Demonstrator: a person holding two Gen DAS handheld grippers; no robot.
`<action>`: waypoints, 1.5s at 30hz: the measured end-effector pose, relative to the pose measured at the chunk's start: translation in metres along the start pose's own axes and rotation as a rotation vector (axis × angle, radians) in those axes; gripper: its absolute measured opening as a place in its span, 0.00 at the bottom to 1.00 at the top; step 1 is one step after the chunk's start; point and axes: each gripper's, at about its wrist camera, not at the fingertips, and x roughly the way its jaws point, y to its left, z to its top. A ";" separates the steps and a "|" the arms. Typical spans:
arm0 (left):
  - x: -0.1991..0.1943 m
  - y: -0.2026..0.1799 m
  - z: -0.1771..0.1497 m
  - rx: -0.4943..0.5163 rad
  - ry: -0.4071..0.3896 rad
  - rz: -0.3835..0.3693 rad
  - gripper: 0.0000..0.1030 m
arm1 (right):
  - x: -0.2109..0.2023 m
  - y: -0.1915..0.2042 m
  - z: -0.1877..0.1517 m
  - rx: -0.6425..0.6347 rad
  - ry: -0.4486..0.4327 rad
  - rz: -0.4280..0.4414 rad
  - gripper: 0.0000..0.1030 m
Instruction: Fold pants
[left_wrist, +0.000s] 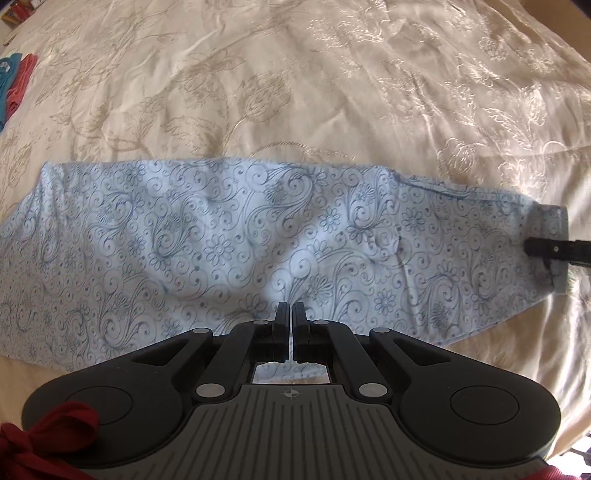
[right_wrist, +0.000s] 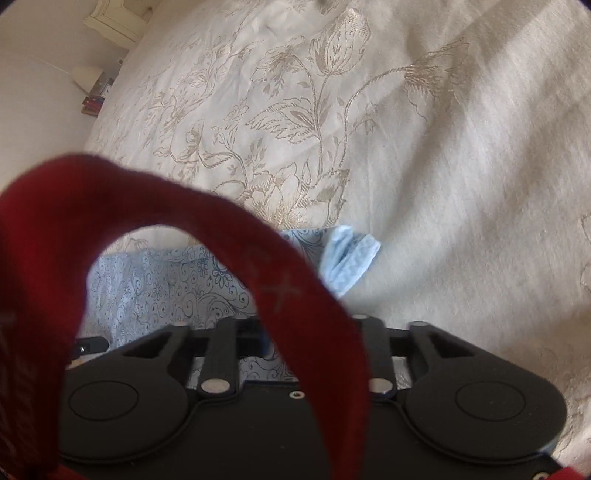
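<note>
Under your left gripper (left_wrist: 290, 308) the pants (left_wrist: 229, 229) lie spread flat across the bedspread (left_wrist: 295, 74), one long band running from far left to far right just past its fingertips. Its jaws stand closed together with no cloth showing between them. At the right end of that band, the left wrist view alone shows your right gripper (left_wrist: 546, 254) as a black tip lying on the waistband. It also shows teal and red clothes (left_wrist: 14, 85) at the far left edge of the bed.

The right wrist view gives you what the other cannot: a turned-up corner (right_wrist: 351, 254) of the pants just ahead and right of that gripper, and a lamp (right_wrist: 86, 74) off the bed, far ahead to the left. A red strap (right_wrist: 280, 284) loops across that lens and hides the jaws, so you cannot tell whether they grip the cloth lying under and ahead of them.
</note>
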 end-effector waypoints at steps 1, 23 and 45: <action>0.002 -0.004 0.005 0.009 -0.003 -0.005 0.02 | -0.001 -0.001 -0.001 0.006 -0.001 0.018 0.22; 0.061 -0.055 0.077 0.092 -0.015 -0.055 0.01 | -0.040 -0.015 -0.005 0.128 -0.090 -0.034 0.39; 0.052 -0.040 0.077 0.054 -0.034 -0.085 0.02 | -0.068 -0.017 -0.020 0.311 -0.186 0.211 0.17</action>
